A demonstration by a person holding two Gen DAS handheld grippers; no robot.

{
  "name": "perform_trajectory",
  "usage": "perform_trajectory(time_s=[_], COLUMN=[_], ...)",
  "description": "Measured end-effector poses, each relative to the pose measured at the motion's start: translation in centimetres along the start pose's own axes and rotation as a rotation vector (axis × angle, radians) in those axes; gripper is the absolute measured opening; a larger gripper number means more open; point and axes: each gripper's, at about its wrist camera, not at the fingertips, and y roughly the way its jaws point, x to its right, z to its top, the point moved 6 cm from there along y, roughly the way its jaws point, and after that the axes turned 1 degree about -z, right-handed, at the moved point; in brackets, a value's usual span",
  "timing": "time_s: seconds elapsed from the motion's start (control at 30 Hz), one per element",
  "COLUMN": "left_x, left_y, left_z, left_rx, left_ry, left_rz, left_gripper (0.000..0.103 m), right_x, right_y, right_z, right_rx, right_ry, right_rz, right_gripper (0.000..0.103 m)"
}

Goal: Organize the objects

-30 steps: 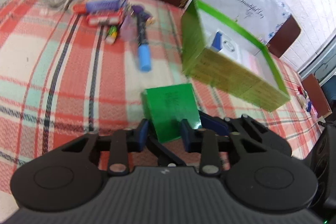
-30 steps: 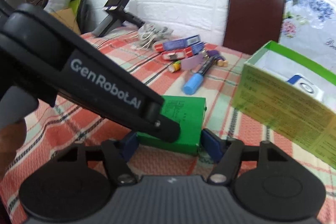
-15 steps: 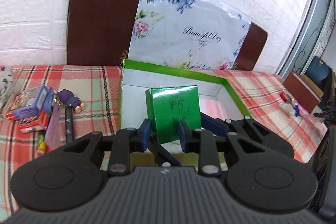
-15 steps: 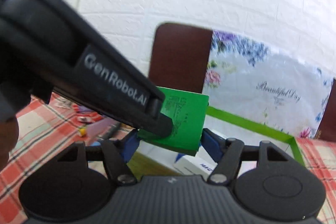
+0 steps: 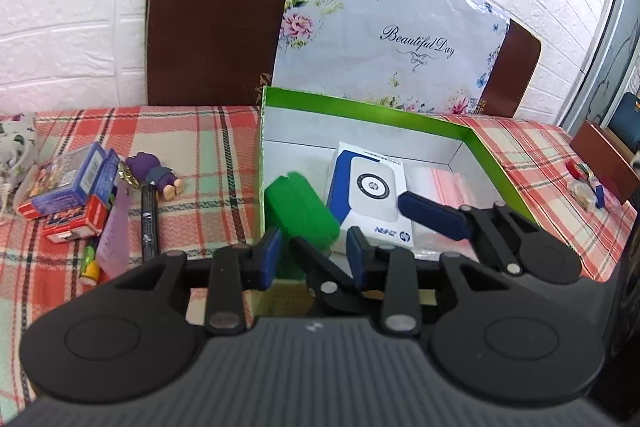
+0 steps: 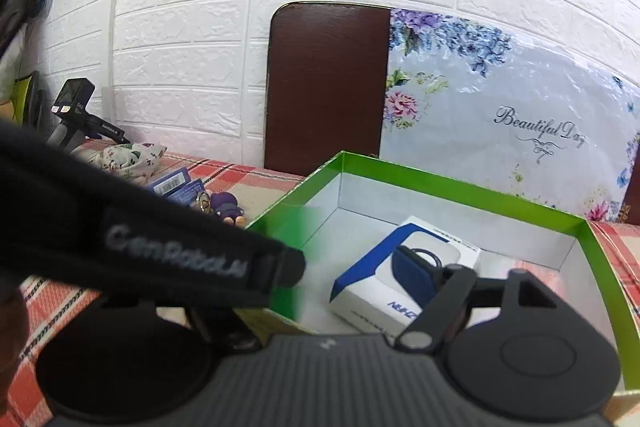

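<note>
A small green box [image 5: 302, 211], blurred by motion, is inside the open green-rimmed storage box [image 5: 360, 103], at its near left corner, free of both grippers. It shows as a green blur in the right wrist view [image 6: 298, 267]. My left gripper [image 5: 314, 253] is open just above the near wall of the storage box. My right gripper [image 6: 332, 279] is open over the box; its right finger [image 5: 432, 215] reaches over a white and blue carton [image 5: 370, 195]. The left gripper's body hides my right gripper's left finger.
A pink plastic bag [image 5: 452, 183] lies in the box beside the carton. Left of the box on the plaid cloth are small cartons [image 5: 68, 187], a purple doll keychain [image 5: 154, 173], a black marker [image 5: 149, 223] and a lilac tag [image 5: 114, 227]. A floral board [image 5: 392, 27] leans behind.
Both grippers opened and let go of the small green box, which dropped into the storage box's near left corner. The views tilted down toward the box interior.
</note>
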Motion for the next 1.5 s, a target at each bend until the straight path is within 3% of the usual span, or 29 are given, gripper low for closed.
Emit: perform_trajectory(time_s=[0.13,0.5,0.93,1.17,1.27,1.37,1.5], left_x=[0.0,-2.6,-9.7,-15.2,-18.3,-20.2,-20.8], left_y=[-1.6,-5.9,-8.4,-9.4,-9.8,-10.3,-10.4], left_z=[-0.4,-3.6,-8.1,-10.1,-10.7,-11.0,-11.3], left_rx=[0.015,0.033,0.015,0.03,0.041,0.083,0.135], left_ry=[0.001,-0.021,-0.086,-0.102,-0.143,-0.109,-0.102], left_rz=[0.02,0.102,0.255,0.395,0.46,0.533,0.521], left_gripper=[0.047,0.052,0.052,0.059,0.059,0.06,0.073], right_x=[-0.7,-4.8,-8.8,-11.9,-13.5,-15.0,-16.5], right_y=[-1.1,-3.0,-3.7,-2.9,-2.0,-1.0,1.1], right_z=[0.5,-0.5,-2.1,-3.1,-3.3,-3.1,-1.7], right_rx=[0.003,-0.042,-0.101,-0.153,-0.191,-0.2,-0.185], right_ry=[-0.018,-0.11,-0.176,-0.185,-0.186,-0.194,-0.194], right_rz=[-0.015,-0.025,-0.032,0.044,0.08,0.094,0.107], right_gripper=[0.09,0.091,0.091,0.09,0.082,0.072,0.059])
